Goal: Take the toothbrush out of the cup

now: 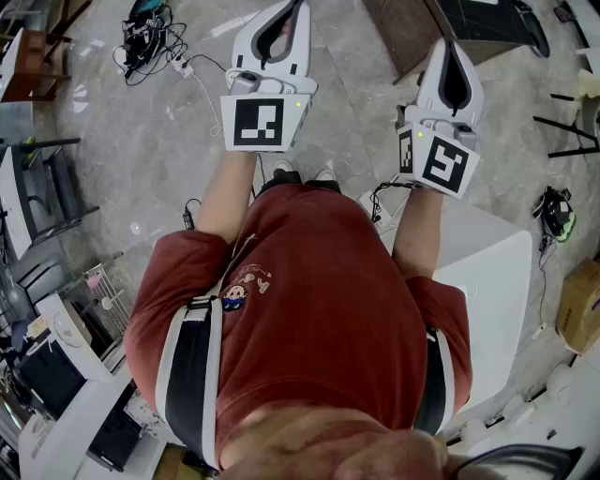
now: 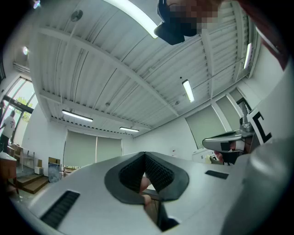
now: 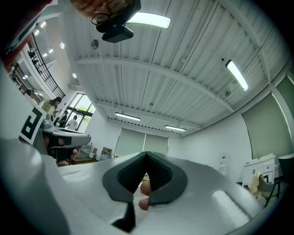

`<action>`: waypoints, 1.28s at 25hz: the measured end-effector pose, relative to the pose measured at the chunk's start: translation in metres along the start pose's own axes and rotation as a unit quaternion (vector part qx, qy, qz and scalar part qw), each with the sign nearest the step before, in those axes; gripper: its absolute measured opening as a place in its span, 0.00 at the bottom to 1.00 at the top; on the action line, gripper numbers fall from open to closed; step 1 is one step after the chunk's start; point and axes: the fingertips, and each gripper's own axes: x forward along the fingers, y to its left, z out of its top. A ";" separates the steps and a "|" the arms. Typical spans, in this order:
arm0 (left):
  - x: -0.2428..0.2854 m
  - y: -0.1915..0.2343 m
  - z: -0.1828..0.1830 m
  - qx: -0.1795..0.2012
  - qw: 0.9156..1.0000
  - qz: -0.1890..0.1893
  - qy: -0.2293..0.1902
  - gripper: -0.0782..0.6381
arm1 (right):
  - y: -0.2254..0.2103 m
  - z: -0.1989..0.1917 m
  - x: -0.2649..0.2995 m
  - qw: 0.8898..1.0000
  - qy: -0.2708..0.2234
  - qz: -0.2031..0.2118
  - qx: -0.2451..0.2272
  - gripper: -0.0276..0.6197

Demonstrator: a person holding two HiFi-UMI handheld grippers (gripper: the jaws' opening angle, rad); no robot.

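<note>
No toothbrush or cup shows in any view. In the head view a person in a red shirt holds both grippers out in front over the floor. My left gripper is at the upper middle, its jaws together with nothing between them. My right gripper is to its right, also shut and empty. In the left gripper view the left gripper points up at a ceiling and far wall. The right gripper view shows the right gripper closed the same way, aimed at the ceiling.
A white table stands at the person's right. Cables lie on the grey stone floor at the upper left. A cardboard box sits at the right edge. Shelves and equipment crowd the left side. People stand by far windows.
</note>
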 end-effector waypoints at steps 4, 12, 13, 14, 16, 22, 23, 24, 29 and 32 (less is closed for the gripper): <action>0.001 -0.017 -0.003 -0.002 1.000 0.000 0.002 0.11 | -0.012 -0.004 -0.010 1.000 -0.001 -0.003 0.008 0.06; -0.006 -0.036 -0.026 -0.015 0.999 -0.003 0.034 0.11 | -0.031 -0.031 -0.029 0.999 0.025 -0.015 0.034 0.06; -0.006 -0.037 -0.029 -0.017 0.999 -0.004 0.039 0.11 | -0.031 -0.034 -0.030 0.999 0.028 -0.015 0.035 0.06; -0.006 -0.038 -0.032 -0.019 0.999 -0.005 0.042 0.11 | -0.031 -0.037 -0.031 0.999 0.031 -0.015 0.036 0.06; -0.005 -0.039 -0.037 -0.020 0.999 -0.008 0.042 0.11 | -0.032 -0.041 -0.032 0.999 0.034 -0.015 0.037 0.06; 0.012 -0.041 -0.042 -0.028 0.999 -0.015 0.038 0.11 | -0.040 -0.048 -0.020 0.999 0.036 -0.021 0.036 0.06; 0.016 -0.039 -0.042 -0.029 0.999 -0.015 0.034 0.11 | -0.041 -0.048 -0.017 0.999 0.036 -0.021 0.034 0.06; 0.019 -0.036 -0.042 -0.030 0.999 -0.016 0.030 0.11 | -0.041 -0.049 -0.013 0.999 0.036 -0.021 0.032 0.06; 0.043 -0.018 -0.052 -0.045 0.998 -0.016 0.029 0.11 | -0.038 -0.057 0.015 0.999 0.038 -0.020 0.023 0.06; 0.065 -0.003 -0.062 -0.051 0.998 -0.015 0.027 0.11 | -0.038 -0.068 0.040 0.999 0.044 -0.018 0.018 0.06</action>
